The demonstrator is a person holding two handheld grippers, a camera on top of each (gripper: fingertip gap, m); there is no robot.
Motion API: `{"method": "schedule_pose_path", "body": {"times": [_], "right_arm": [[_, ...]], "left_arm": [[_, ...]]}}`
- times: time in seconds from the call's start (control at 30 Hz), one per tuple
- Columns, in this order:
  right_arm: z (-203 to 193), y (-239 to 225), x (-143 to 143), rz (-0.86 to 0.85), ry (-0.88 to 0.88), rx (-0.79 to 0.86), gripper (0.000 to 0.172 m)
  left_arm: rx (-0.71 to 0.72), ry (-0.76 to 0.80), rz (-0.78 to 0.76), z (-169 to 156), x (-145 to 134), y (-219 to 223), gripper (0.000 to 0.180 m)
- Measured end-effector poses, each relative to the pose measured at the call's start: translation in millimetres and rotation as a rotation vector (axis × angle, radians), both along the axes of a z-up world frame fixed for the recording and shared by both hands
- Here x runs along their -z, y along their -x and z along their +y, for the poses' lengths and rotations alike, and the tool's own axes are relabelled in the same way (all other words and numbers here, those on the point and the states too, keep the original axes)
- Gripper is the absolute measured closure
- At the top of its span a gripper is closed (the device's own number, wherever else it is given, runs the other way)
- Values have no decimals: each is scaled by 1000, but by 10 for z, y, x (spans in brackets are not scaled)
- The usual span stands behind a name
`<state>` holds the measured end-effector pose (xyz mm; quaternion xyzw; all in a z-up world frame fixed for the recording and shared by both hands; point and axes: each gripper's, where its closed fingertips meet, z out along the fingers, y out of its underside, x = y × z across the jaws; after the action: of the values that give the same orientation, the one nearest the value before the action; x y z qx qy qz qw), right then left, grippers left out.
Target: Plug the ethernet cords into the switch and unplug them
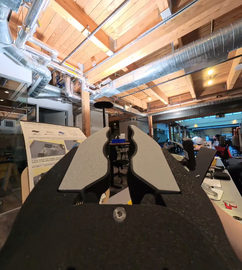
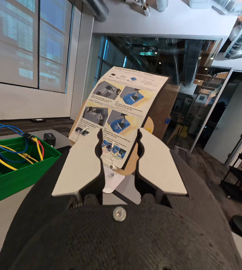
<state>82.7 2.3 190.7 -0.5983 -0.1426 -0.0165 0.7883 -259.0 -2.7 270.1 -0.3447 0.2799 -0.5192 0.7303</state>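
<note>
left claw (image 1: 119,131) tilted up toward the ceiling, released, fingers (image 1: 138,140) a little apart with only air between. right claw (image 2: 119,135) also released, wider, nothing gripped, aimed at the instruction sheet (image 2: 121,105) propped just ahead. off to its left, green bin (image 2: 22,173) holding blue (image 2: 3,128), yellow (image 2: 2,160) and red (image 2: 42,150) ethernet cords, plugged into the switch (image 2: 28,135) at the bin's far edge.
</note>
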Motion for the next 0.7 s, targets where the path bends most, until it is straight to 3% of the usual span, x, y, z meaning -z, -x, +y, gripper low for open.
{"method": "schedule_pose_path", "body": {"times": [0.4, 0.6, 0.7], "right_arm": [[-341, -80, -67, 118, -51, -31, 140], [-386, -175, -64, 86, -28, 33, 139], [-449, -295, -131, 60, -96, 92, 133]], "left_arm": [[6, 98, 6, 19, 80, 94, 169], [-113, 138, 19, 186, 128, 268, 169], [-306, 185, 152, 455, 311, 306, 166]]}}
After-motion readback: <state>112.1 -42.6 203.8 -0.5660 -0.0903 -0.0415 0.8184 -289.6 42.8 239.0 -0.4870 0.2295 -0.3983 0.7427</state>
